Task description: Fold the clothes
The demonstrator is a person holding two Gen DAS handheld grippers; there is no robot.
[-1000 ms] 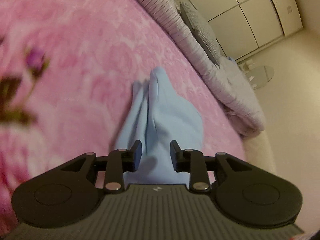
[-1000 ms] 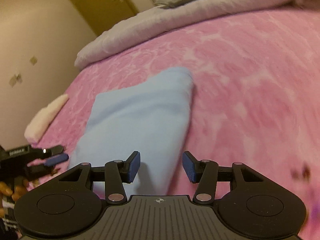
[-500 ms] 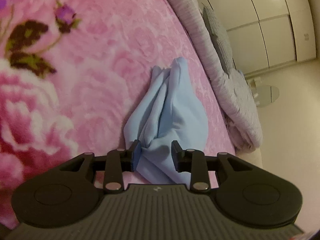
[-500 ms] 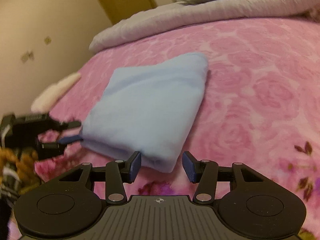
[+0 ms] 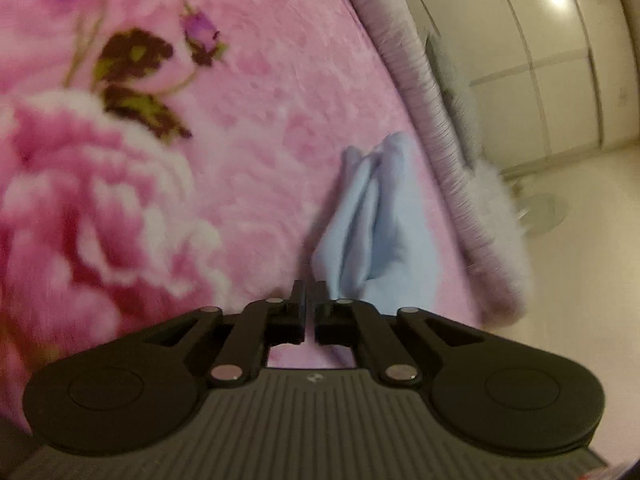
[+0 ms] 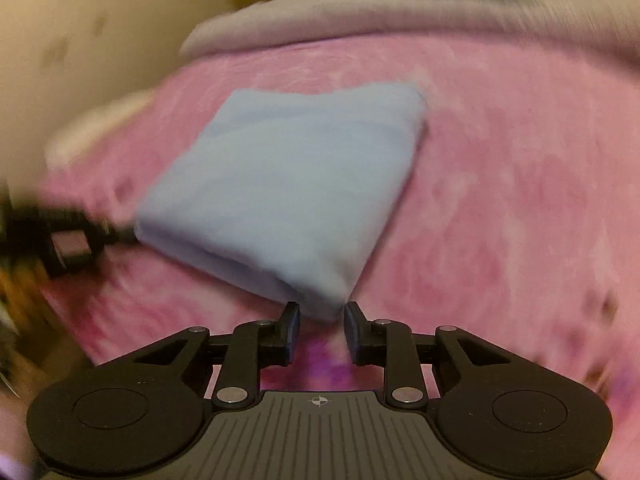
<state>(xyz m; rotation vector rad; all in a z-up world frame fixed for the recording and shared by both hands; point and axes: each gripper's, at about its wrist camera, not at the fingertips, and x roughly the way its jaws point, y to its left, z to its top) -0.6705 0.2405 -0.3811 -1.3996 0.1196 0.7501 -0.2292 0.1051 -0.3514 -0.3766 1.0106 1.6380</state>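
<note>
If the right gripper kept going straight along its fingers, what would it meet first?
Most likely the near corner of the folded light-blue garment, which sits just ahead of the right gripper between its closing jaws; the frame is blurred, so contact is unclear.

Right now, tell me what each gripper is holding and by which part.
Both sets of jaws are closing on the folded blue garment: left gripper at its near-left corner, right gripper around its nearest corner. Firm contact can't be confirmed.
</note>
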